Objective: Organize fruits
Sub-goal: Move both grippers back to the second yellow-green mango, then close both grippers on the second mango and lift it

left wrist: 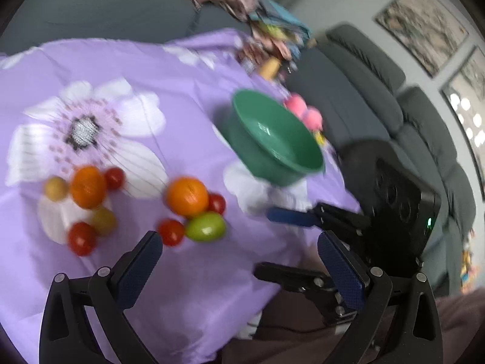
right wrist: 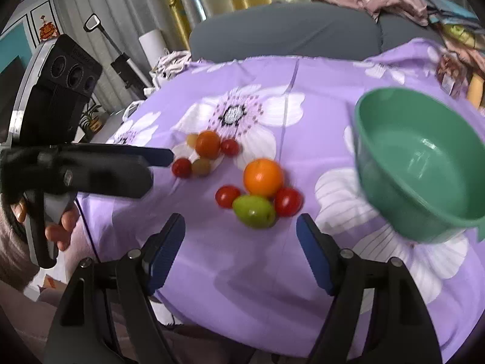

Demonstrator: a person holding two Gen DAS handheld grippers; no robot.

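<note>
Nearest the left wrist camera, the left gripper [left wrist: 239, 253] stands with its blue-padded jaws spread wide and nothing between them, above the near edge of the purple flowered cloth [left wrist: 121, 60]. Just beyond its left finger lies a red tomato [left wrist: 170, 232], touching a green fruit [left wrist: 206, 227] whose long axis runs roughly left to right in this view. Behind them sits an orange [left wrist: 187, 196] with a second red tomato [left wrist: 216, 203] against its right side. Further left is another cluster: an orange [left wrist: 88, 186], a small red tomato [left wrist: 114, 178], a pale yellow fruit [left wrist: 55, 188], an olive-coloured fruit [left wrist: 104, 220] and a red tomato [left wrist: 81, 238], all close together. The green bowl [left wrist: 291, 163] stands empty on the cloth to the right, well apart from both clusters.

In the right wrist view, the right gripper [right wrist: 241, 236] is likewise wide open and holds nothing, with the green fruit [right wrist: 254, 211] lying just ahead between its fingers. The bowl [right wrist: 379, 182] is to the right. The picture is blurred, so finer detail cannot be told.
</note>
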